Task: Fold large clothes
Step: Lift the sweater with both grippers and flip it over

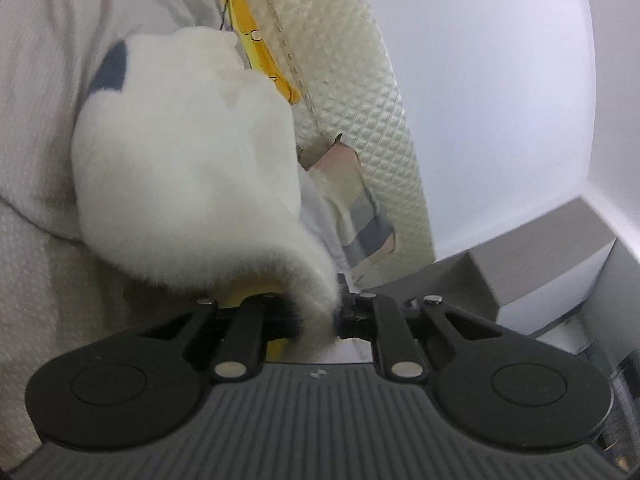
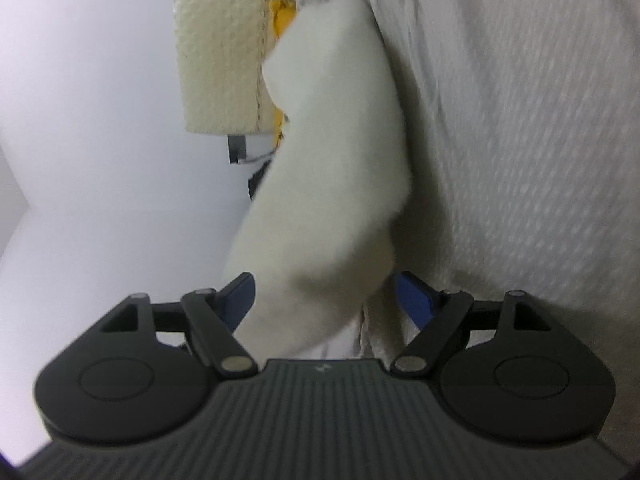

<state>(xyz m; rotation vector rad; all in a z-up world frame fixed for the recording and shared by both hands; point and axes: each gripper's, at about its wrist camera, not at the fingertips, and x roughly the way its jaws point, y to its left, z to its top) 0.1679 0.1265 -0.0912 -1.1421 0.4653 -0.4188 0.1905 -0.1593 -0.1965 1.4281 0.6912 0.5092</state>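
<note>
Left hand-held gripper: jaws pinched in tight, clenched on a bunched corner of the white fleece garment. Garment balloons ahead of the fingers and blocks most of the view; dark blue patch on its far edge. It lies against the grey-white textured bedding on the left. Behind it: quilted cream mattress edge with a torn taped spot, yellow fabric tucked beside it, grey box on the right.

Right hand-held gripper: jaws wide, released; blue pads stand either side of the fleece, whether touching I cannot tell. Fleece rises ahead, hiding the yellow fabric partly.
</note>
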